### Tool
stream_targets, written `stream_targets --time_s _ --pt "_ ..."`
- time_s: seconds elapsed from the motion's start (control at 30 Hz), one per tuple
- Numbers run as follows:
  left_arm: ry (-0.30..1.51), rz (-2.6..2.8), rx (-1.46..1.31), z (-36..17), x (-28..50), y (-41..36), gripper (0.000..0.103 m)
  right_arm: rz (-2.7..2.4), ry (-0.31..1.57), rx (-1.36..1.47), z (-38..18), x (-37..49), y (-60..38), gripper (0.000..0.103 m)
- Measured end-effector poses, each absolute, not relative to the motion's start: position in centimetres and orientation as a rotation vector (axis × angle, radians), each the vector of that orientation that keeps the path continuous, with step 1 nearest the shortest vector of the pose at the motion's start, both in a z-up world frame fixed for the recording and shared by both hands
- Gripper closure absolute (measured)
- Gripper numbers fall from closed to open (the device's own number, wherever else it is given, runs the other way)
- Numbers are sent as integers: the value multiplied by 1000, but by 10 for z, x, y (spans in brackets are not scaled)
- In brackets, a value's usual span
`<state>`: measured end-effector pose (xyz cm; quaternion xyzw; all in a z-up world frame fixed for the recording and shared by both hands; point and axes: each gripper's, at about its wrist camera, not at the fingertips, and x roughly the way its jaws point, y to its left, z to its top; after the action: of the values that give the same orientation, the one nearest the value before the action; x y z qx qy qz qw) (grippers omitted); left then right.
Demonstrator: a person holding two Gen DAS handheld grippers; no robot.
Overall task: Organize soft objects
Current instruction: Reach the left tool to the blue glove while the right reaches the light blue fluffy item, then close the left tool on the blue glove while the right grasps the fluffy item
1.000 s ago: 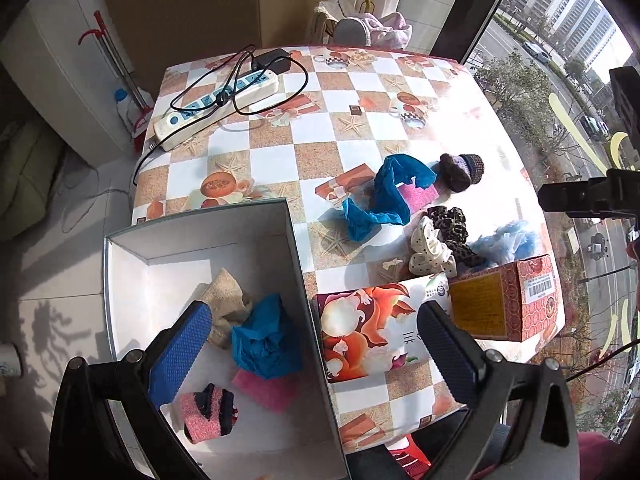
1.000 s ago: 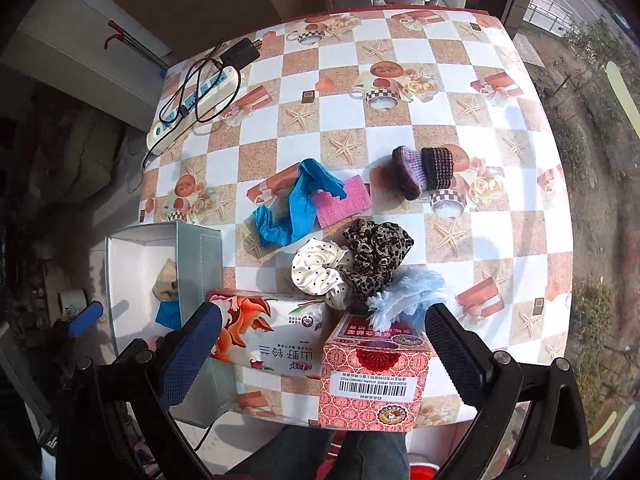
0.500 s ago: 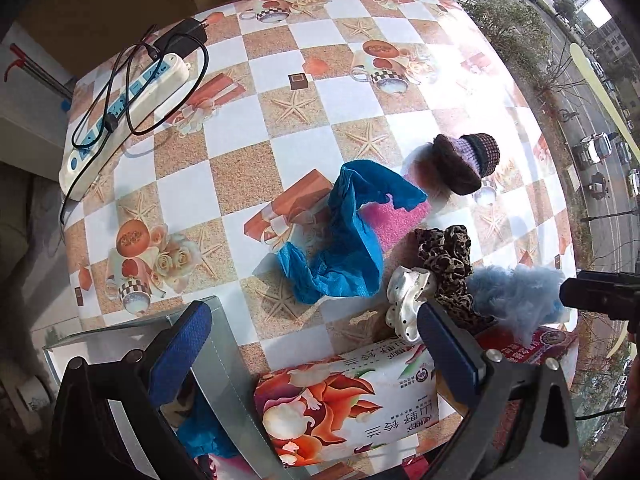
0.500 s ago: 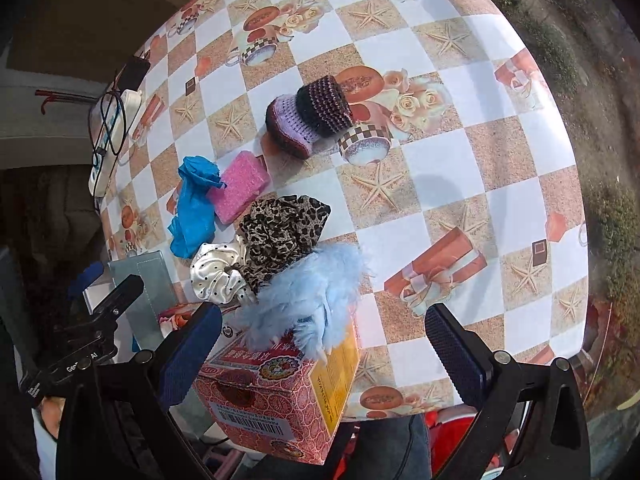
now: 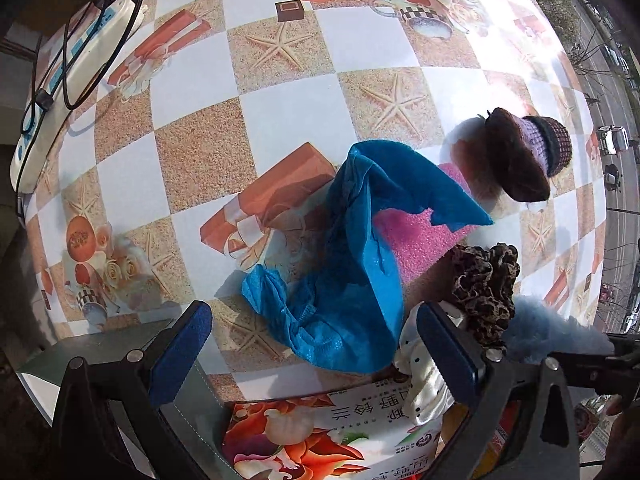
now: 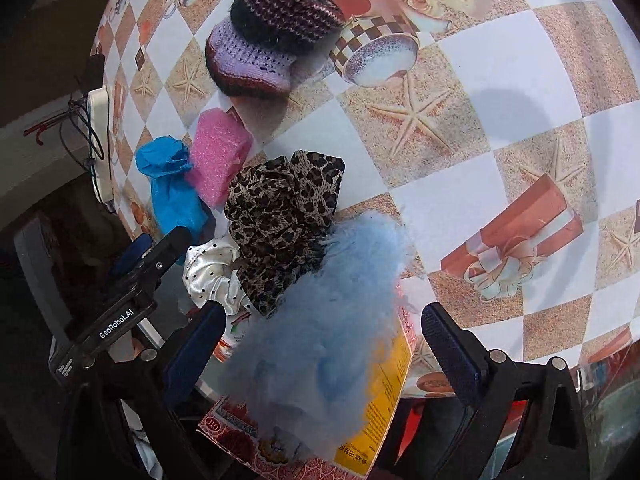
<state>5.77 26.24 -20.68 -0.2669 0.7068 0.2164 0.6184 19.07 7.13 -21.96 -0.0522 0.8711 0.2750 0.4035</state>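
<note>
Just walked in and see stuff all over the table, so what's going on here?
A person with a gripper in each hand is sorting soft things on a checkered tablecloth. The left gripper hangs open over a crumpled blue cloth that partly covers a pink sponge. The right gripper has its jaws either side of a fluffy light-blue scrunchie lying on a red tissue box; they have just been closing, not yet gripping.

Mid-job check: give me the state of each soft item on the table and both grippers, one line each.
Blue cloth: crumpled, draped over the pink sponge.
Pink sponge: flat, partly covered.
Knit hat: on its side, untouched.
Leopard scrunchie: bunched against the fluffy blue piece.
Fluffy blue piece: between open jaws.
Left gripper: open, empty.
Right gripper: open, jaws just closing.
</note>
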Motion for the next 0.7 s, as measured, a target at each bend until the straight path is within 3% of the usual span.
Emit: stream_targets --time_s 0.03,0.13,0.17,0.2,0.23,0.27,0.3,0.43,0.7 --pt "1634 499 -610 -209 58 263 7 695 2215 -130 -222 189 71 27" --pt "1671 505 -616 -219 60 266 18 718 2240 -109 -225 186 69 48" --pt "1684 495 -631 -222 59 267 28 720 2232 -113 -224 186 68 49" --pt "1694 482 -650 -226 59 268 35 720 2228 -112 -223 186 67 58" --pt "1698 474 -666 -228 58 268 50 719 2227 -106 -223 186 66 66" --pt "1696 466 -675 -230 57 269 65 717 2226 -96 -222 187 64 68" --pt "1693 459 -680 -231 56 269 72 717 2220 -84 -220 189 62 69" --pt "1614 494 -654 -218 49 276 80 747 2146 -79 -207 196 59 73" --pt "1407 569 -558 -157 39 279 81 815 1847 -233 -158 204 59 73"
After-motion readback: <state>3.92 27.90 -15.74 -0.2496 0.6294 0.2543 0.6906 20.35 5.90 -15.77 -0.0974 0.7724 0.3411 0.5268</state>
